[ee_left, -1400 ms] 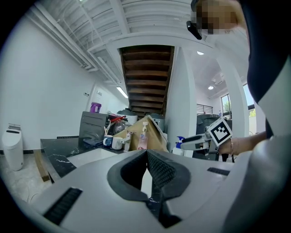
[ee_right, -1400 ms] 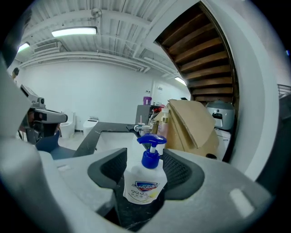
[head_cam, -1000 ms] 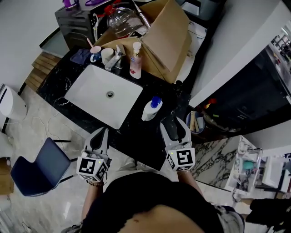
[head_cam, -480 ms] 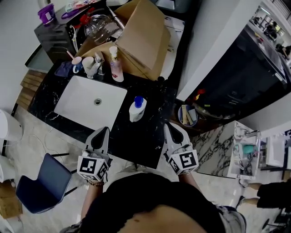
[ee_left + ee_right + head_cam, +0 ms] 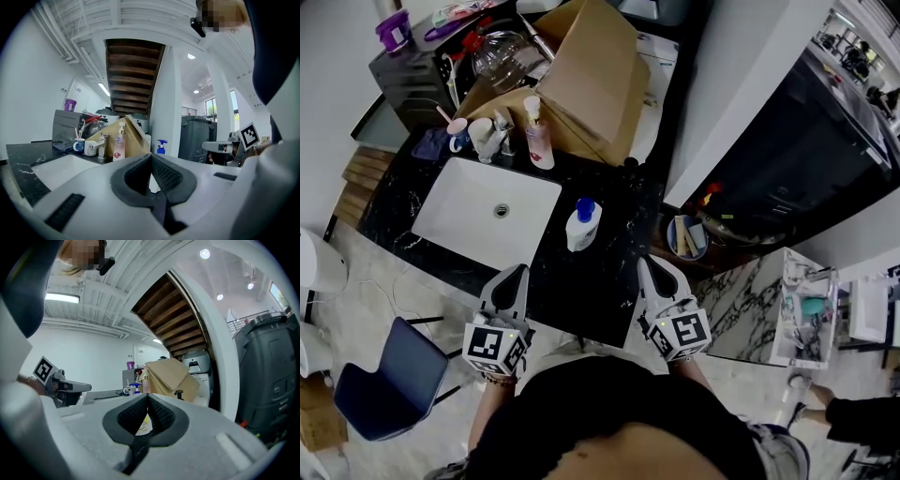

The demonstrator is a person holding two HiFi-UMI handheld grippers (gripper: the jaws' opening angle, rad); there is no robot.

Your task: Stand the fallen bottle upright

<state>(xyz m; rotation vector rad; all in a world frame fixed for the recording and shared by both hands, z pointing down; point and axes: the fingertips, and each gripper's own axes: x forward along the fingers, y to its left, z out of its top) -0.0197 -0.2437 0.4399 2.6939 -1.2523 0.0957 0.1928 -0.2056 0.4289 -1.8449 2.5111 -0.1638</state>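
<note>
The white bottle with a blue cap stands upright on the black counter, just right of the sink. Both grippers hang at the counter's front edge, well short of the bottle. My left gripper is shut and empty. My right gripper is also shut, with nothing between its pads. In the left gripper view the bottle's blue cap shows above the closed left gripper. In the right gripper view the right gripper points level over the counter.
A white sink fills the counter's left half. Behind it stand a pink pump bottle, a faucet and cups. A cardboard box leans at the back. A blue chair is lower left, a small tub on the right.
My right gripper's jaws have shut and it has drawn back from the bottle. The left gripper has shifted a little. Over the last half second both stay almost still.
</note>
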